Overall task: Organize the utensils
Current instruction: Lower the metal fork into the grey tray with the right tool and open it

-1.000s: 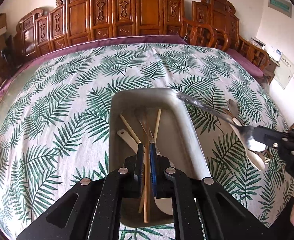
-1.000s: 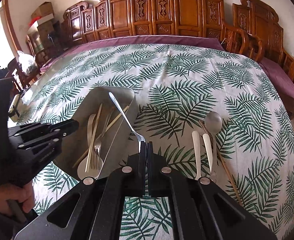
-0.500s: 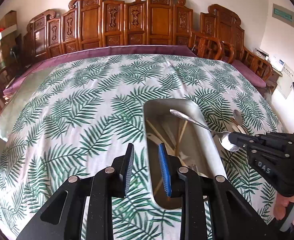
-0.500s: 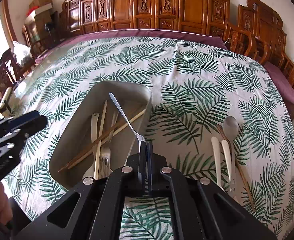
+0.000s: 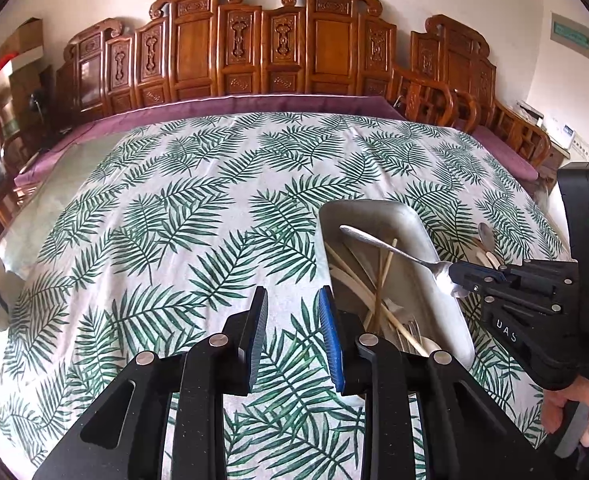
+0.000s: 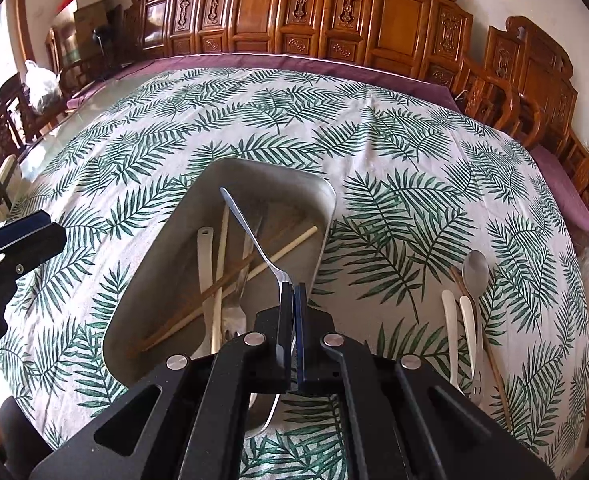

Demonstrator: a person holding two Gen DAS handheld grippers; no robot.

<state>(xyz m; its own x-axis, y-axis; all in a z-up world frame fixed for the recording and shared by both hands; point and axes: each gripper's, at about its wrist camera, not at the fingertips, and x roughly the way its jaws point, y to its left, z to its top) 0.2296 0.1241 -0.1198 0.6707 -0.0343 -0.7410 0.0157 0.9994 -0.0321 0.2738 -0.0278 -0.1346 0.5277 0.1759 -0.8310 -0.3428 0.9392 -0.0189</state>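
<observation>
On the left, my left hand-held gripper [image 5: 292, 312] hangs over the counter covered in a white cloth printed with green palm leaves [image 5: 174, 216], its jaws parted with nothing between them, only leaf print showing in the gap. Just to its right sits the long grey metal tray [image 6: 318, 248], and I can see light wooden chopsticks [image 6: 230, 284] crossed inside it, a white plastic spoon [image 6: 204, 256] along its left side and a metal fork [image 6: 234, 316] at the near end. Above the tray's right half, my right hand-held gripper [image 6: 292, 292] is clamped tight on the bowl end of a silver metal spoon [image 6: 250, 232], whose handle slants up and away over the tray towards its far end, clear of the utensils below. Further right, loose on the cloth and well apart from the tray, lie two more white plastic spoons [image 6: 450, 320] side by side, a silver spoon [image 6: 476, 268] with its bowl on the far side, and a brown wooden chopstick [image 6: 494, 368] running near to far beside them. At the far right edge of the left view, a hand [image 5: 574, 408] grips the right tool's handle.
</observation>
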